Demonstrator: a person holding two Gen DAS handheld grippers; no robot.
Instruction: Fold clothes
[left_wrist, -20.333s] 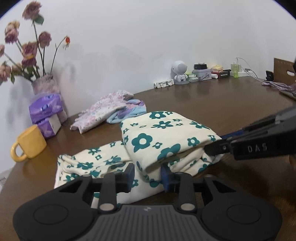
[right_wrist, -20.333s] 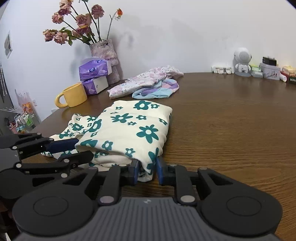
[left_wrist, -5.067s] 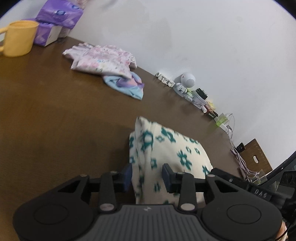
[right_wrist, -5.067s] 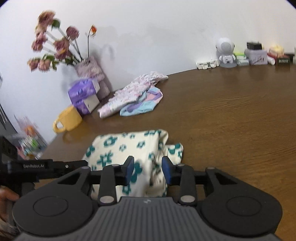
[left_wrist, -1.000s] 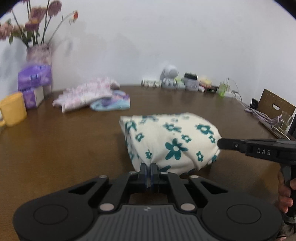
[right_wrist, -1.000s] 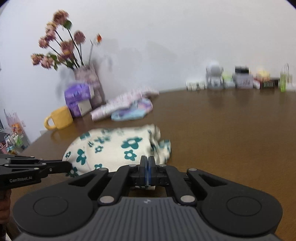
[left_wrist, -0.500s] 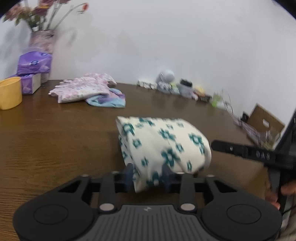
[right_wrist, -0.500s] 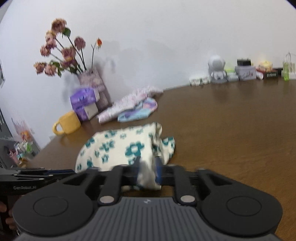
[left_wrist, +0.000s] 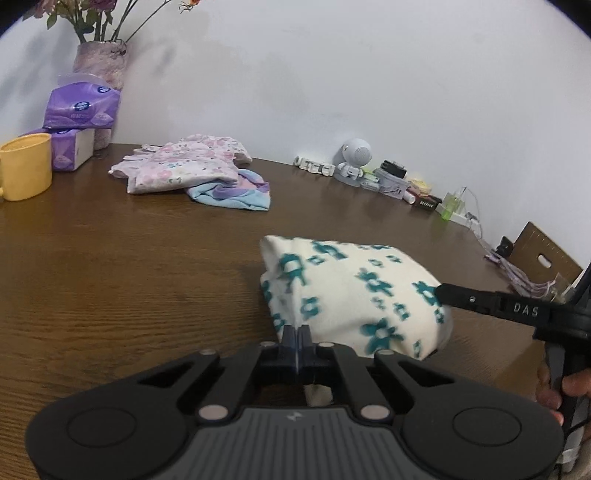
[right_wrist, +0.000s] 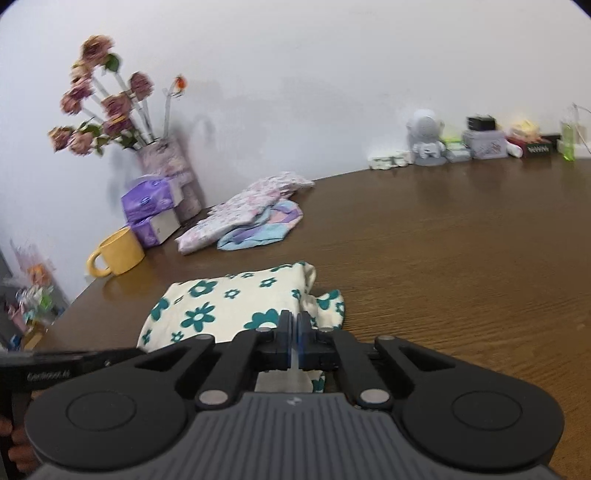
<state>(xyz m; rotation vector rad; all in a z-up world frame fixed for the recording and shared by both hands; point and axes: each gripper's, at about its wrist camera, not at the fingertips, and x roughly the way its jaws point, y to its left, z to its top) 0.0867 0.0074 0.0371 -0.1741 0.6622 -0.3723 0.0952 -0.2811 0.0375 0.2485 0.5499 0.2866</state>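
A folded cream garment with teal flowers (left_wrist: 351, 291) lies as a thick bundle on the brown wooden table (left_wrist: 110, 277); its image is motion-blurred. My left gripper (left_wrist: 296, 334) is shut on the bundle's near left edge, and cloth shows below its fingers. In the right wrist view the same garment (right_wrist: 229, 306) sits just ahead, and my right gripper (right_wrist: 294, 328) is shut on its near right edge, with white cloth pinched in the slit. The right gripper's finger (left_wrist: 480, 301) reaches the bundle's right side, held by a hand.
A pile of pink floral and blue clothes (left_wrist: 184, 171) lies farther back. At the left stand a yellow mug (left_wrist: 24, 166), purple tissue packs (left_wrist: 79, 107) and a flower vase (right_wrist: 166, 158). Small items, an astronaut figure (left_wrist: 354, 158), cables and a cardboard box (left_wrist: 543, 258) line the back and right.
Half a second ago both grippers stood open around the bundle's near edges; both have now shut on the cloth. The bundle has shifted right in the left wrist view.
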